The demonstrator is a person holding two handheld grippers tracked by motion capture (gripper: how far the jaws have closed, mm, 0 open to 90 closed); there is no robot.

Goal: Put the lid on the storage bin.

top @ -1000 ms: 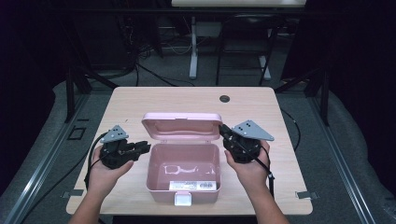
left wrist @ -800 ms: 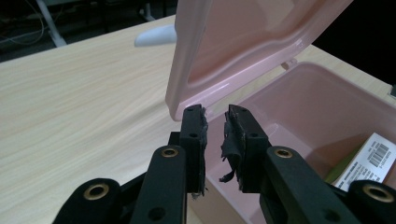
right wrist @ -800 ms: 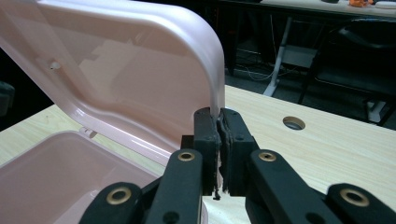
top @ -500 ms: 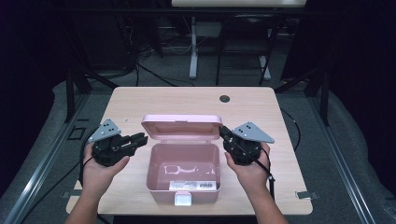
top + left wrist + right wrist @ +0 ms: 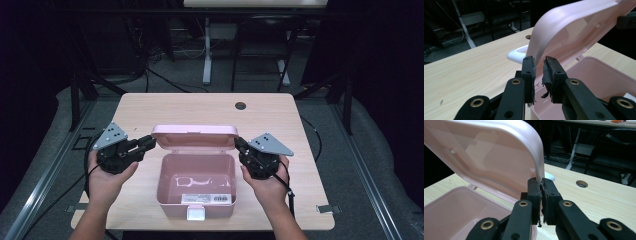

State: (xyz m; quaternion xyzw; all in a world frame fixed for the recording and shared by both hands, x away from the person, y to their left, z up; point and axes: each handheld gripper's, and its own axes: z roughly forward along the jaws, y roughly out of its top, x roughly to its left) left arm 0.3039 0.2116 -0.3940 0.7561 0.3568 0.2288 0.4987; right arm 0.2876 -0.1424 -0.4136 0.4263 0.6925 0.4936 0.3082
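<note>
A pink plastic box (image 5: 165,180) stands at the table's front middle, its lid (image 5: 195,136) raised upright at the back. My right gripper (image 5: 237,143) is shut on the lid's right edge; in the right gripper view (image 5: 541,183) the pads pinch the thin rim of the lid (image 5: 499,152). My left gripper (image 5: 150,142) is at the lid's left corner. In the left gripper view (image 5: 539,63) the lid's (image 5: 574,27) curved edge runs down into the gap between the pads, and the jaws stand a little apart. The box's inside (image 5: 599,80) looks bare.
A white handle (image 5: 517,53) sticks out behind the lid, and a white latch (image 5: 196,214) sits on the box's front wall below a label (image 5: 207,198). The wooden table (image 5: 300,125) has a cable hole (image 5: 240,106) at the back. Dark floor, cables and desk legs lie beyond.
My left gripper has risen from beside the box's left wall up to the lid's left corner. The right gripper and the lid have stayed where they were.
</note>
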